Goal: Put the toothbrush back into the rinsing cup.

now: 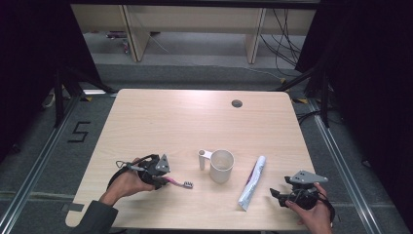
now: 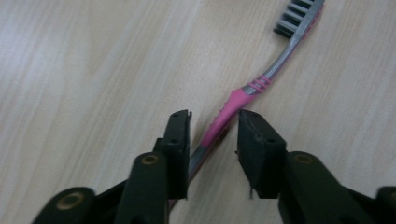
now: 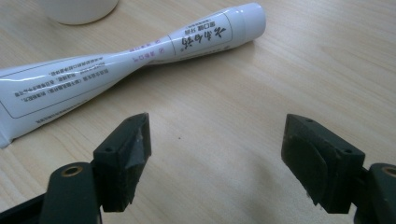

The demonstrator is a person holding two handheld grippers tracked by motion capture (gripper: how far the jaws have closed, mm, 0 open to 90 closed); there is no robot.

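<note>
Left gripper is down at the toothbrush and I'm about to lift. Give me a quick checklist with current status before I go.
1. Toothbrush handle between the left gripper's jaws: ok, the pink grip section lies in the gap.
2. Pads pressing on the handle: not ok, a gap shows at both sides.
3. Bristle head free: ok, it lies past the jaws on bare table.
4. Cup upright, apart from the brush: ok.
5. Right gripper out of the way: ok, open over bare wood, beside the toothpaste tube.
6. Grip firm enough to lift: cannot tell.
</note>
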